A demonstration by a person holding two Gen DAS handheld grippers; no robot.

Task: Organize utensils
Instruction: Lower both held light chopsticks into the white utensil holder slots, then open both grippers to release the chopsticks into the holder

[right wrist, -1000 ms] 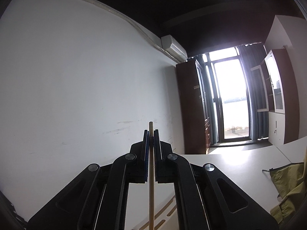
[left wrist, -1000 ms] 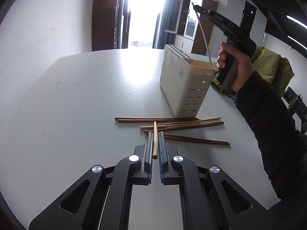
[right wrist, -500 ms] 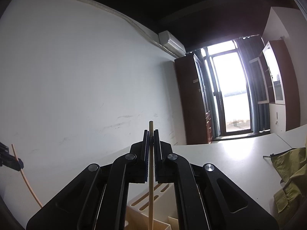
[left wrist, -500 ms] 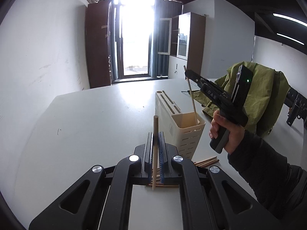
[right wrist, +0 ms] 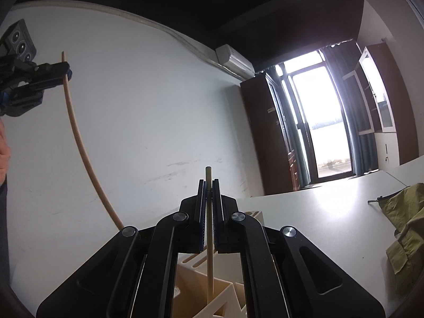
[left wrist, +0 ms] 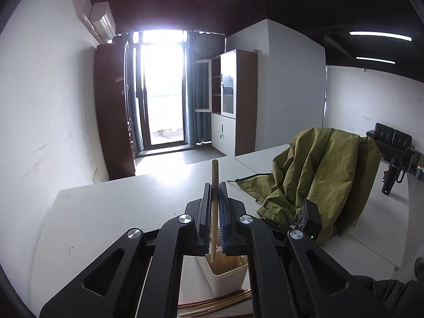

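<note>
a pale wooden chopstick (left wrist: 214, 206) stands upright between the pads of the left gripper (left wrist: 214, 193), which is clamped on it; its top end pokes above the fingertips and its lower end reaches down toward the open top of the cream utensil holder (left wrist: 225, 275) directly beneath. the right gripper (right wrist: 208, 193) is likewise closed around a second chopstick (right wrist: 210, 238), held upright, with its lower part dipping into one compartment of the holder (right wrist: 201, 291); which compartment cannot be told exactly, though slots show on the block part behind it.

in the right wrist view the left gripper (right wrist: 66, 71) appears at the upper left, its chopstick (right wrist: 79, 143) curving downward with the lens toward the holder and disappearing behind the right gripper's body.

several more chopsticks (left wrist: 220, 303), some dark brown and some pale, lie flat on the white table (left wrist: 106, 212) just in front of the holder's base.

beyond the holder, an olive green jacket (left wrist: 323, 180) is heaped on the table to the right. a bright glass door (left wrist: 161, 92) with dark curtains stands at the far end of the room, a wooden cabinet (left wrist: 233, 100) with glass doors beside it, and an air conditioner (left wrist: 102, 18) sits high on the left wall. a dark sofa (left wrist: 389, 140) is in the far right background.
</note>
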